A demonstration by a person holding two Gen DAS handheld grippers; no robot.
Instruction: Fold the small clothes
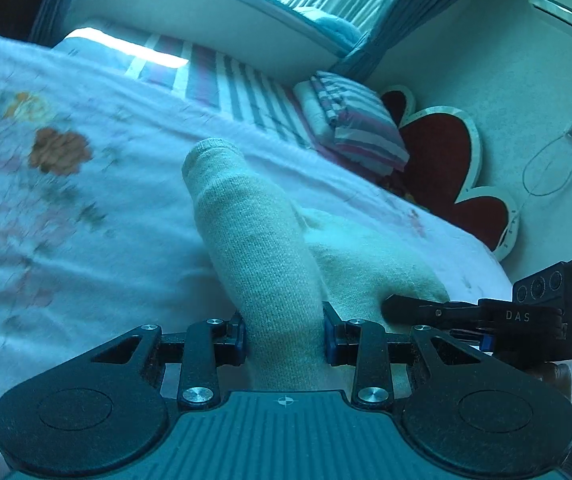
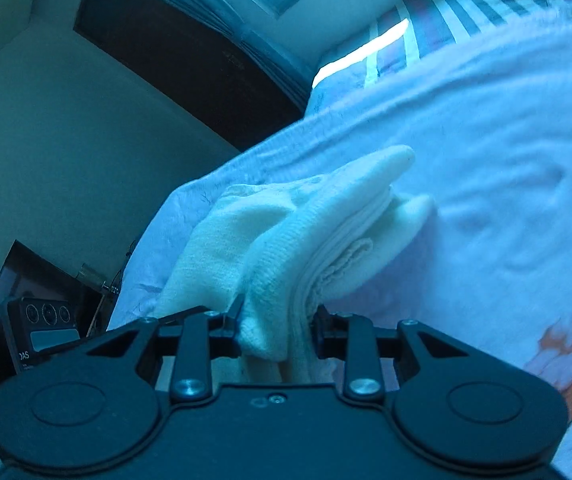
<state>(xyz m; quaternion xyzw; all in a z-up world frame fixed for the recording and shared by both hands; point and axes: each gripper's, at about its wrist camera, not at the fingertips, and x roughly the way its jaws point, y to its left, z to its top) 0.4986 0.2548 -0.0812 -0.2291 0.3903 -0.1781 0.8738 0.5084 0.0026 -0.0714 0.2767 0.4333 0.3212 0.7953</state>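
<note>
A cream knit garment (image 1: 246,220) is gripped between the jaws of my left gripper (image 1: 284,336), which is shut on it. One tube-like part of the garment sticks out forward over the bed. My right gripper (image 2: 278,332) is shut on bunched, layered folds of the same cream garment (image 2: 305,232), whose ends point away over the blanket. In the left wrist view the right gripper (image 1: 397,310) reaches in from the right, its fingertips against the garment's lower edge. The left gripper's camera housing (image 2: 46,320) shows at the lower left of the right wrist view.
A white blanket with a flower print (image 1: 66,240) covers the bed (image 2: 485,140) under the garment. Beyond it lie a striped sheet (image 1: 246,92) and a folded striped quilt (image 1: 357,120). A red heart-shaped headboard (image 1: 445,160) stands against the wall. The bed edge drops off at the left (image 2: 158,240).
</note>
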